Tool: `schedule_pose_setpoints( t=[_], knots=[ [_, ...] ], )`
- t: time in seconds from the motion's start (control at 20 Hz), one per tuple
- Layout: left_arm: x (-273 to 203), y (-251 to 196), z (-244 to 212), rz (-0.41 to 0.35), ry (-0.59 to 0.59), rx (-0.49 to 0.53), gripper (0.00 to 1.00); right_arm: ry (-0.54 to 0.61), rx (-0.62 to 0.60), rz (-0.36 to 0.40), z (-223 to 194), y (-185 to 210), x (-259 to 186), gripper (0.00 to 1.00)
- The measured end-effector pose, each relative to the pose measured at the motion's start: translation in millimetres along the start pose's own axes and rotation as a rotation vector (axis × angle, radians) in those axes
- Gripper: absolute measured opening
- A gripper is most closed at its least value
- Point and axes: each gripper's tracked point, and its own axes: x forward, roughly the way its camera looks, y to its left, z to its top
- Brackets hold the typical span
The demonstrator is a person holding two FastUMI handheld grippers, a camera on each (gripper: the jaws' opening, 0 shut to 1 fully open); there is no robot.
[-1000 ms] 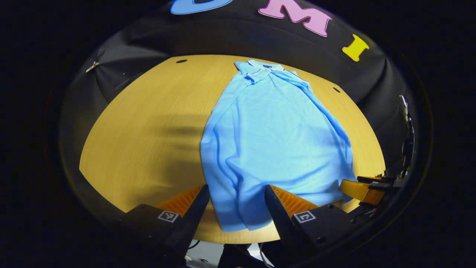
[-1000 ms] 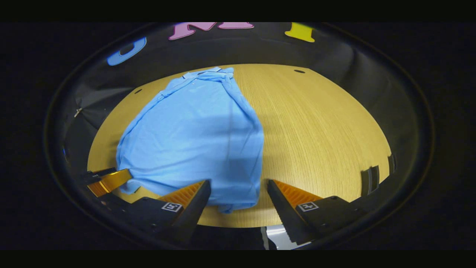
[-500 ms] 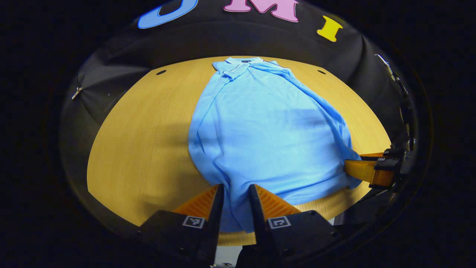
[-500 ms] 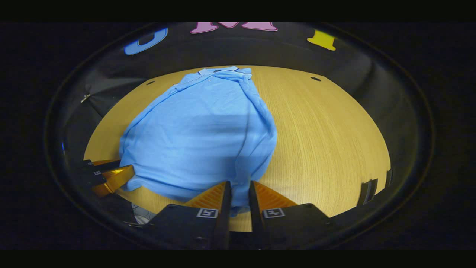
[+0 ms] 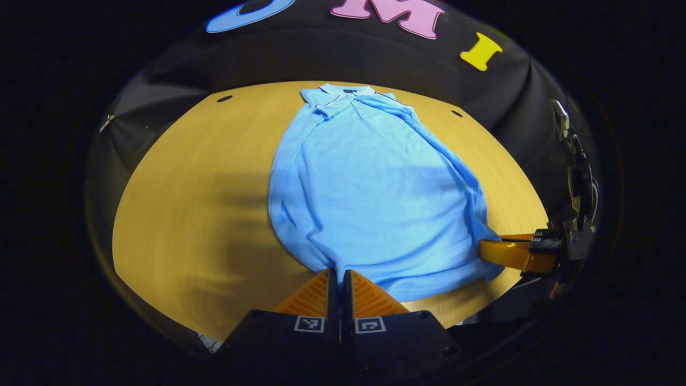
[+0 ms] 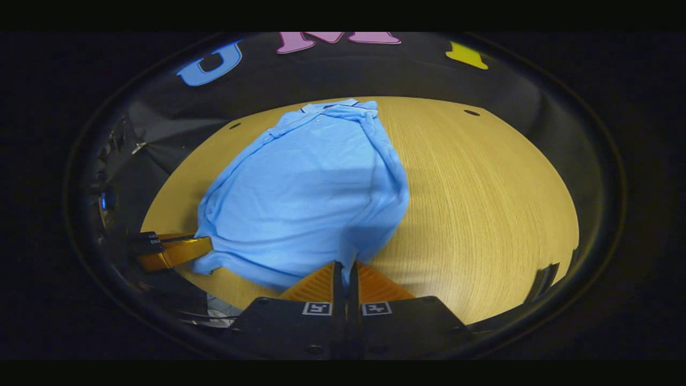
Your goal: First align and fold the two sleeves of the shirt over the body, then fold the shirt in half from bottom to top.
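Fingers on both the left gripper (image 5: 340, 276) and right gripper (image 6: 344, 268) are pinched onto the near hem of the light blue polo shirt (image 5: 370, 187), one corner each. Its length runs straight away across the wooden table (image 5: 187, 203), collar farthest, so the fold goes forward.

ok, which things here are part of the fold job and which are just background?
In the job:
light blue polo shirt
left gripper, shut on its hem
right gripper, shut on its hem

Background:
round wooden table

shirt (image 5: 370, 193) lies on table (image 5: 187, 198), collar at the far edge.
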Motion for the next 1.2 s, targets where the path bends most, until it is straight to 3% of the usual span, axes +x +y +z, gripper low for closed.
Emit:
schedule_pose_setpoints(
  t=[0.05, 0.1, 0.25, 0.35, 0.4, 0.45, 0.5, 0.55, 0.6, 0.65, 0.7, 0.75, 0.85, 0.9, 1.0, 1.15, 1.2],
  knots=[
    [-3, -2, 9, -0.007, -0.011, -0.019, 0.06, -0.015, -0.012, 0.002, 10, -2, -1, 0.0],
    [-8, -7, 23, -0.021, -0.03, -0.039, 0.06, -0.038, -0.02, 0.003, 22, -3, -2, 0.05],
    [-13, -16, 54, -0.042, -0.049, -0.041, 0.06, -0.101, -0.014, 0.022, 63, -5, -4, 0.06],
    [-12, -17, 80, -0.043, -0.069, -0.03, 0.06, -0.139, -0.002, 0.037, 96, -8, -1, 0.0],
    [-10, -15, 95, -0.04, -0.084, -0.029, 0.01, -0.161, -0.001, 0.043, 114, -9, 2, 0.06],
    [-8, -14, 110, -0.038, -0.096, -0.036, 0.01, -0.185, -0.004, 0.047, 135, -11, 6, 0.05],
    [-6, -14, 127, -0.04, -0.11, -0.05, 0.06, -0.208, -0.011, 0.05, 155, -14, 10, 0.11],
    [-4, -12, 144, -0.043, -0.127, -0.07, 0.01, -0.23, -0.023, 0.053, 174, -16, 14, 0.11],
    [-2, -11, 164, -0.05, -0.141, -0.092, 0.06, -0.255, -0.034, 0.058, 194, -17, 16, 0.11],
    [1, -10, 181, -0.054, -0.154, -0.11, 0.02, -0.276, -0.044, 0.066, 213, -16, 19, 0.11],
    [3, -7, 199, -0.053, -0.171, -0.118, 0.06, -0.298, -0.053, 0.074, 232, -14, 23, 0.0],
    [6, -3, 218, -0.047, -0.191, -0.114, 0.06, -0.323, -0.063, 0.083, 251, -13, 25, 0.11],
    [15, 4, 256, -0.029, -0.229, -0.084, 0.06, -0.366, -0.073, 0.097, 289, -11, 31, 0.0],
    [21, 8, 274, -0.018, -0.242, -0.072, 0.06, -0.385, -0.067, 0.102, 308, -11, 36, 0.1],
    [35, 14, 310, -0.005, -0.269, -0.059, 0.06, -0.417, -0.044, 0.11, 344, -10, 50, 0.11],
    [65, 27, 355, 0.014, -0.286, -0.045, 0.06, -0.46, -0.019, 0.118, 394, -12, 72, 0.0],
    [75, 31, 369, 0.016, -0.289, -0.037, 0.06, -0.47, -0.026, 0.117, 409, -12, 81, 0.05]
  ],
)
